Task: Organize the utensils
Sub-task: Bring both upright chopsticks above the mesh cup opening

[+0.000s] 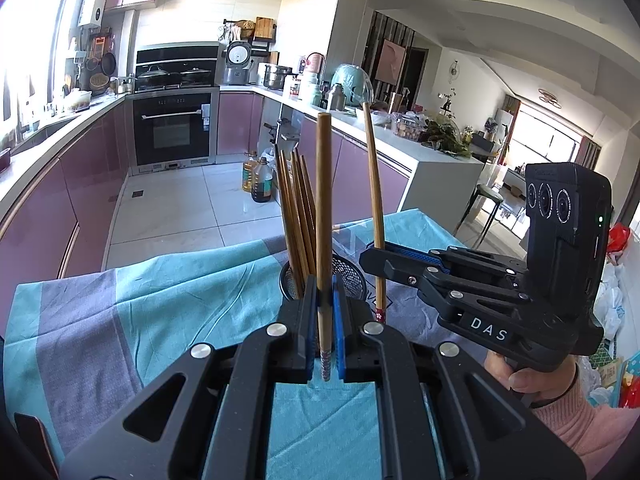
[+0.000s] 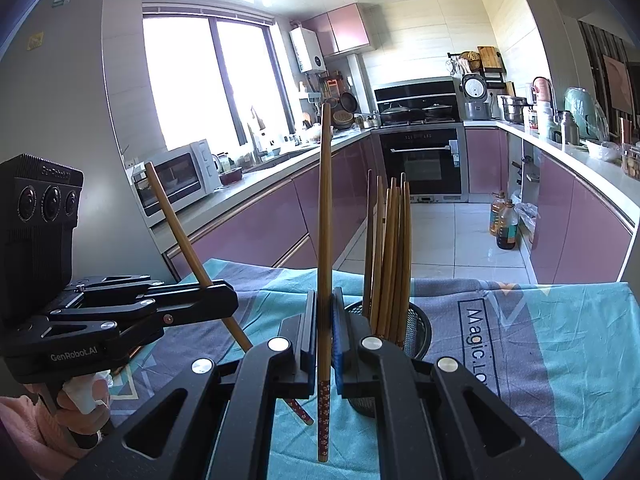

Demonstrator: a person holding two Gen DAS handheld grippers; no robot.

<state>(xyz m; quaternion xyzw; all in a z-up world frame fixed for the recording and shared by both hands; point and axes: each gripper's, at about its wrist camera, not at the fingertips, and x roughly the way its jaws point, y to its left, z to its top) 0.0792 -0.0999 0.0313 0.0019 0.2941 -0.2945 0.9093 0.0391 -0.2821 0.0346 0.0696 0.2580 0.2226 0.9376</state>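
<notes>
Black jaws of the left gripper (image 1: 325, 320) fill the bottom of its own view, pressed tight on a single wooden chopstick (image 1: 324, 216) that stands nearly upright, its patterned end hanging just below the blue pads. Just beyond the fingertips sits a black mesh holder (image 1: 352, 276) with a bundle of chopsticks (image 1: 298, 216) standing in it, their tips fanned slightly. To the right, the right gripper (image 1: 376, 258) reaches in sideways, closed on a second chopstick (image 1: 374, 200) that leans a little and ends just beside the holder's rim. A hand (image 1: 536, 376) in a pink sleeve (image 1: 588, 428) grips its handle at the lower right. Both tools hover over a table draped in a teal and grey cloth (image 1: 120, 304), whose far edge drops off just behind the holder. Past that edge lies open white tiled floor (image 1: 168, 204), bounded by mauve cabinets (image 1: 60, 200) on the left, an oven (image 1: 173, 130) at the far end and a white counter (image 1: 424, 148) on the right. Two oil bottles (image 1: 258, 178) stand on the floor near the counter's base.
</notes>
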